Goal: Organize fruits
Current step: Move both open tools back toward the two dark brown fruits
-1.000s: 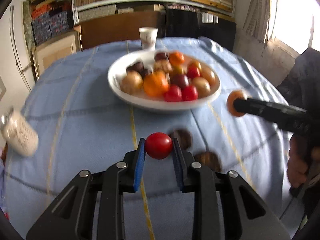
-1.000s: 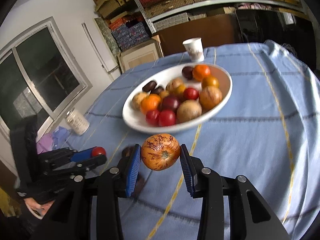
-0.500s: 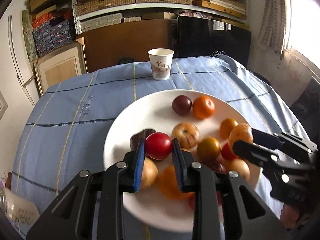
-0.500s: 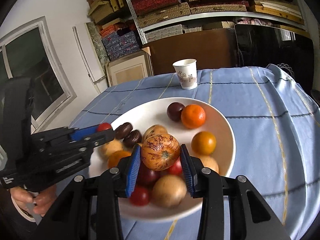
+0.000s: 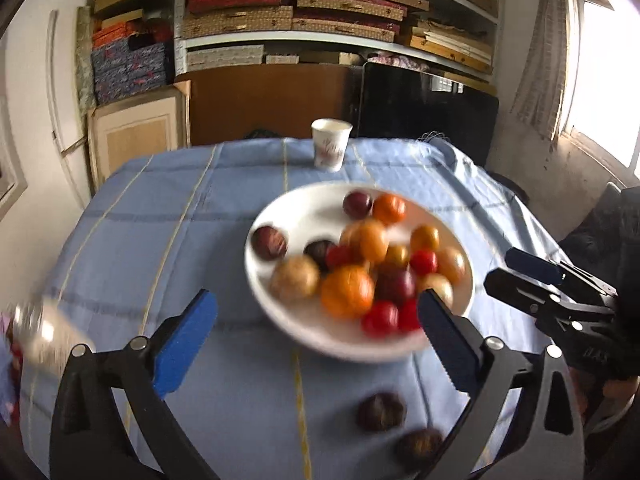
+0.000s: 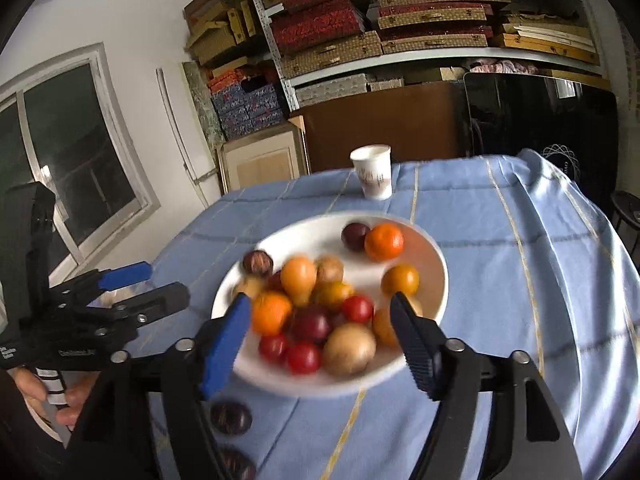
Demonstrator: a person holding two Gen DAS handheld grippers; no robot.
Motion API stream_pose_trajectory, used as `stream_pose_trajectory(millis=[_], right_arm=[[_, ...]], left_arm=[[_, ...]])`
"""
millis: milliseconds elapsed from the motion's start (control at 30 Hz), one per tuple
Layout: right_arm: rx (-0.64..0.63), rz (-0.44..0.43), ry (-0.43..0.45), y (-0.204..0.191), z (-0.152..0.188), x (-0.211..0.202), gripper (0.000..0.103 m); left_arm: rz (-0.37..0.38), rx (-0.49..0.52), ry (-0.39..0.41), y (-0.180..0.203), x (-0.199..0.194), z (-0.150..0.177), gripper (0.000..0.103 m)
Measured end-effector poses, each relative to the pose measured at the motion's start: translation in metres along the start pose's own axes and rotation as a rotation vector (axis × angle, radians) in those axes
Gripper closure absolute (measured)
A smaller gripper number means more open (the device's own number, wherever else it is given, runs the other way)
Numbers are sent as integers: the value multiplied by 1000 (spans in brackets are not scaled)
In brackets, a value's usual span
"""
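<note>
While both tools hang over the near edge of the desk, the work looks to be between fruits: nothing sits in either one, and the white plate [image 5: 308,208], a little past the middle of the blue checked cloth [image 5: 168,216], is already heaped with oranges, red tomato-like fruits, dark plums and a pale brown one. The left tool [image 5: 316,320] has its blue pads spread as wide as they seem to go and opening, with only the plate's near rim showing between them. The right tool [image 6: 322,320] is opening too, roughly half spread, its jaws framing the front of the pile without pressing on any of it. Two dark round fruits [image 5: 380,411] lie loose on the cloth at the near edge, well short of the plate, blurred enough that I could not say exactly what kind they are. To my eye those are what is left, so the next move calls for a tool to drop toward the near edge, straddle one dark fruit and close gently. A paper cup [image 6: 373,176] stands at the far edge, clear of all this.
</note>
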State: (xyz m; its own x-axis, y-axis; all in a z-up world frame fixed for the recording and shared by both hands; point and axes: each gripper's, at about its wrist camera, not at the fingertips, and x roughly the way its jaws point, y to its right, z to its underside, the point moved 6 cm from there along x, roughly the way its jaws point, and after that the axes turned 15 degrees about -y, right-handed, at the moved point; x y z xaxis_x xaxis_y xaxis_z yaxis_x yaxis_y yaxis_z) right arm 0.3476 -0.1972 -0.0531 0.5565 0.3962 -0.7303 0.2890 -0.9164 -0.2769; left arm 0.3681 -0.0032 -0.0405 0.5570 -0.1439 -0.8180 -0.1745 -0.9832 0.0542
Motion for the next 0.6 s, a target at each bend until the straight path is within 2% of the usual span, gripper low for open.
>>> stream_pose_trajectory(millis=[100, 200, 267, 333, 400, 533, 600], right_arm=[[-7, -19, -97, -8, 38, 13, 30], [-13, -38, -185, -22, 70, 21, 29], [-63, -57, -192, -37, 77, 18, 29], [-145, -42, -160, -54, 80, 11, 30], [-204, -36, -142, -65, 82, 7, 30], [-225, -46, -202, -71, 87, 16, 30], [-234, -43, -218, -72, 89, 18, 34]], left_arm=[[4, -67, -32, -11, 7, 40, 5], [25, -142, -138, -23, 23, 67, 5], [98, -190, -169, -29, 25, 76, 5], [112, -237, -167, -36, 24, 80, 5], [66, -230, -146, -37, 21, 80, 5], [-71, -181, -104, -35, 15, 78, 5], [-91, -164, -106, -34, 13, 77, 5]])
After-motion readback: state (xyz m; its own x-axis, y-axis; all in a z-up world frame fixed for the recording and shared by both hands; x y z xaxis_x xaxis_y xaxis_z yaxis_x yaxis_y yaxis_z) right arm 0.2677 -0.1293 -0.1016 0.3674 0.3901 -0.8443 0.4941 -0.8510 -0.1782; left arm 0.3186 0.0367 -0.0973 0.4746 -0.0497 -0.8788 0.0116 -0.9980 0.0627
